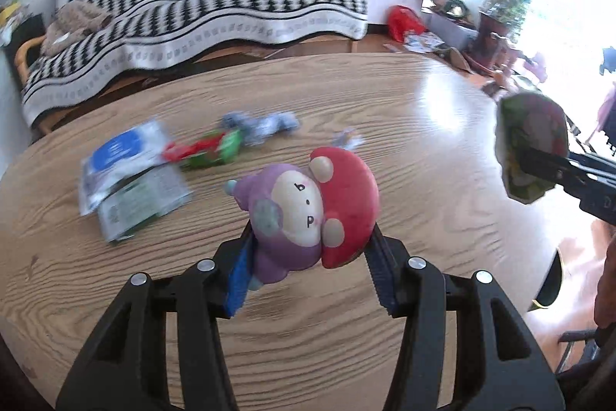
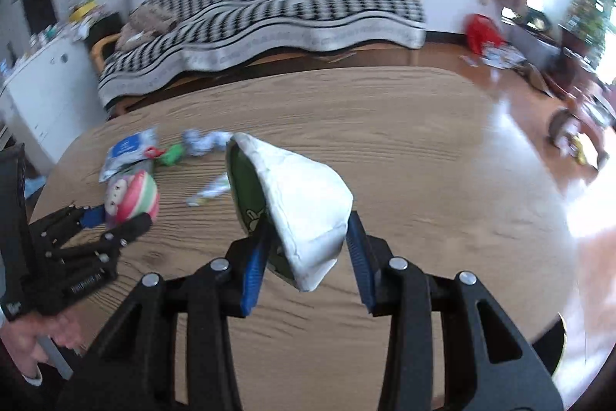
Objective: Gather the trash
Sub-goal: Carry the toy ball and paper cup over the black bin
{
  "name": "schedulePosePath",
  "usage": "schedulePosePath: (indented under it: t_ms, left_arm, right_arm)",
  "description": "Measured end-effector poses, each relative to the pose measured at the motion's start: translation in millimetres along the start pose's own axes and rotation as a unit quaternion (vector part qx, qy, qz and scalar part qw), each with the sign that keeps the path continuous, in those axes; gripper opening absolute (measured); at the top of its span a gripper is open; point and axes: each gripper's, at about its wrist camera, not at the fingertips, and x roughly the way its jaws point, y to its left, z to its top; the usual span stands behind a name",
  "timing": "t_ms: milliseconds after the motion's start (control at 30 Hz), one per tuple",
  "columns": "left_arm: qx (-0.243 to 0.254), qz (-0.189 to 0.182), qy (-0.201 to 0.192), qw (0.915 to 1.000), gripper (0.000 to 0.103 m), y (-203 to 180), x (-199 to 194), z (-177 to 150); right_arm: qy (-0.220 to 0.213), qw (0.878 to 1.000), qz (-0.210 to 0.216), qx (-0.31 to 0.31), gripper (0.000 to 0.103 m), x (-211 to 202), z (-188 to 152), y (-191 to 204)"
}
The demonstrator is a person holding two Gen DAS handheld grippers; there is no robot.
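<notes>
A mushroom-capped plush toy [image 1: 308, 214] is pinched in the left gripper [image 1: 312, 272] jaws, and a crumpled green-and-white wrapper [image 2: 296, 210] is pinched in the right gripper [image 2: 308, 268] jaws, both above the counter [image 1: 404, 126]. More wrappers [image 1: 131, 176] lie farther off. The wrapper could be dropped if its thin foil slips.

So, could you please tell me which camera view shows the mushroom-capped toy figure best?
The left wrist view: the toy figure sits centred and close in the left claw, face and red cap plain. The right wrist view shows it only small and blurred at the left edge.
</notes>
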Motion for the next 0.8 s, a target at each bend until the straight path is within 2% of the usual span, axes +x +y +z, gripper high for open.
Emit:
schedulePosePath:
  t_ms: [133,200,300,400,500,600,733,800]
  left_arm:
    - [0.019,-0.035,-0.004,0.9992,0.051,-52.9,3.1,7.1]
    - [0.028,-0.065,-0.003,0.9975,0.051,-84.8,5.5,9.3]
    - [0.068,-0.095,-0.005,0.9931,0.051,-143.8,7.3,6.8]
    - [0.113,-0.14,0.001,0.9838,0.051,-212.5,6.7,-4.7]
    - [0.145,-0.177,0.009,0.9734,0.051,-263.8,6.4,-20.4]
    - [0.178,-0.214,0.025,0.9601,0.051,-321.2,11.5,-42.8]
    - [0.205,-0.241,0.047,0.9474,0.051,-373.1,24.7,-66.5]
    - [0.207,-0.249,0.059,0.9444,0.051,-387.3,31.8,-74.4]
  right_arm:
    - [0.002,0.998,-0.036,0.054,0.04,-27.4,-20.9,-75.1]
    - [0.003,0.994,-0.057,0.091,0.04,-44.6,-34.2,-118.8]
    - [0.01,0.986,-0.091,0.139,0.04,-66.8,-54.9,-176.3]
    - [0.019,0.975,-0.125,0.181,0.04,-87.2,-78.1,-227.2]
    - [0.037,0.964,-0.15,0.216,0.04,-101.8,-103.5,-270.0]
    - [0.058,0.953,-0.17,0.245,0.04,-112.2,-134.2,-310.7]
    - [0.087,0.943,-0.177,0.267,0.041,-116.0,-163.0,-344.4]
    - [0.104,0.939,-0.174,0.277,0.041,-114.9,-177.7,-357.6]
